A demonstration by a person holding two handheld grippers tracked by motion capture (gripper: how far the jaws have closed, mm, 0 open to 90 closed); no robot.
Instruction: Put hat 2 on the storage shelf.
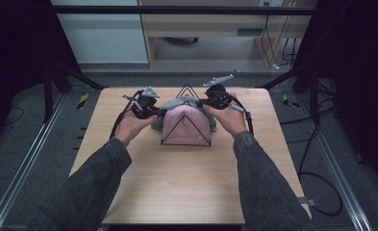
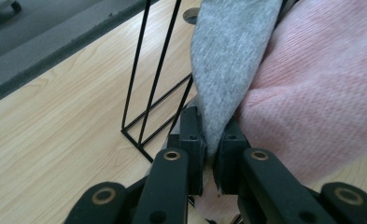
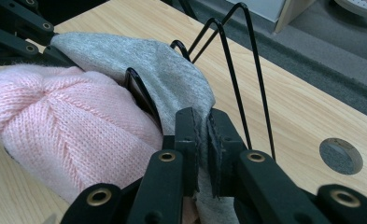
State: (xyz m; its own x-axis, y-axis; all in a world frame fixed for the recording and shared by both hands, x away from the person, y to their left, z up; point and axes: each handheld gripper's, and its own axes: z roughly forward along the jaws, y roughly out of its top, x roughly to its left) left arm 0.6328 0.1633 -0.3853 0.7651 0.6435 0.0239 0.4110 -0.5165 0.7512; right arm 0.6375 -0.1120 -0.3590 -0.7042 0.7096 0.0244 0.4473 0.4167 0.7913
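Observation:
A black wire rack (image 1: 186,126) with triangular loops stands at the middle of the wooden table (image 1: 186,187). A pink knit hat (image 1: 185,126) sits in its front slot, and a grey knit hat (image 1: 182,102) lies over the loops behind it. My left gripper (image 1: 154,114) is shut on the grey hat's left edge. My right gripper (image 1: 205,102) is shut on its right edge. In the left gripper view the grey hat (image 2: 228,60) runs up from my pinching jaws beside the pink hat (image 2: 321,93). In the right gripper view the grey hat (image 3: 144,60) drapes a wire loop (image 3: 228,56).
A round cable hole (image 3: 341,155) is cut in the tabletop near the rack. Dark metal frame legs (image 1: 56,82) stand at the table's far corners. Cables (image 1: 316,183) trail over the floor on the right. A cabinet (image 1: 215,24) stands beyond the table.

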